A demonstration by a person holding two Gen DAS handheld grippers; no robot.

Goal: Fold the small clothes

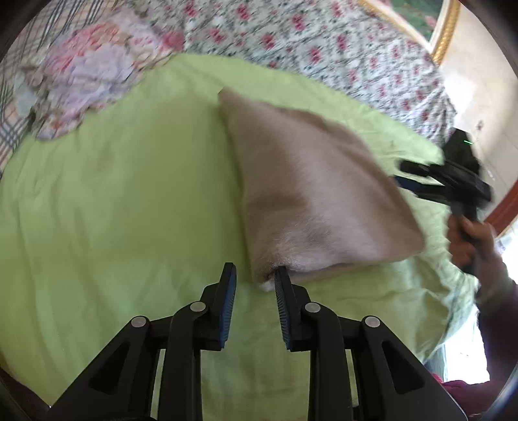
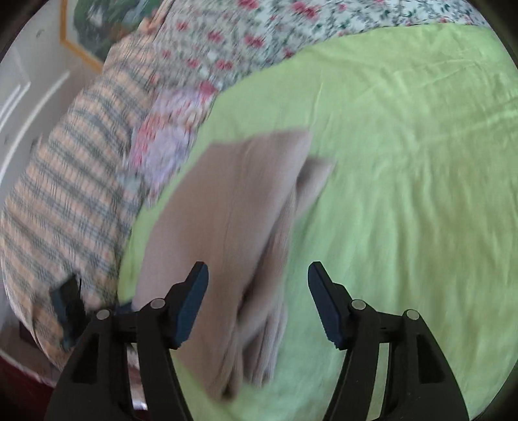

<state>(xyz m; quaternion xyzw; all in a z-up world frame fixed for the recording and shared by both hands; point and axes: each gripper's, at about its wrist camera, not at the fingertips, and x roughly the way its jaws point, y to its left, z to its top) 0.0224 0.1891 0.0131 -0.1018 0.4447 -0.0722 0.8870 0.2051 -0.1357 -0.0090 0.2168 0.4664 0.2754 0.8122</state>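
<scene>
A beige folded garment (image 1: pixel 307 194) lies on the light green sheet (image 1: pixel 129 194). My left gripper (image 1: pixel 255 278) stands open at the garment's near corner. Its right fingertip (image 1: pixel 281 275) touches the cloth edge, and only green sheet shows between the pads. In the right wrist view the same garment (image 2: pixel 226 210) runs under my right gripper (image 2: pixel 257 275), whose jaws stand wide apart above the cloth without pressing on it. From the left wrist view the right gripper (image 1: pixel 403 176) sits at the garment's right edge, held by a hand (image 1: pixel 466 236).
A pile of floral clothes (image 1: pixel 90 74) (image 2: pixel 165 139) lies at the sheet's far edge. A flowered quilt (image 1: pixel 323 39) and a plaid blanket (image 2: pixel 64 194) border the green sheet (image 2: pixel 404 162). A gold-framed picture (image 1: pixel 446 29) hangs on the wall behind.
</scene>
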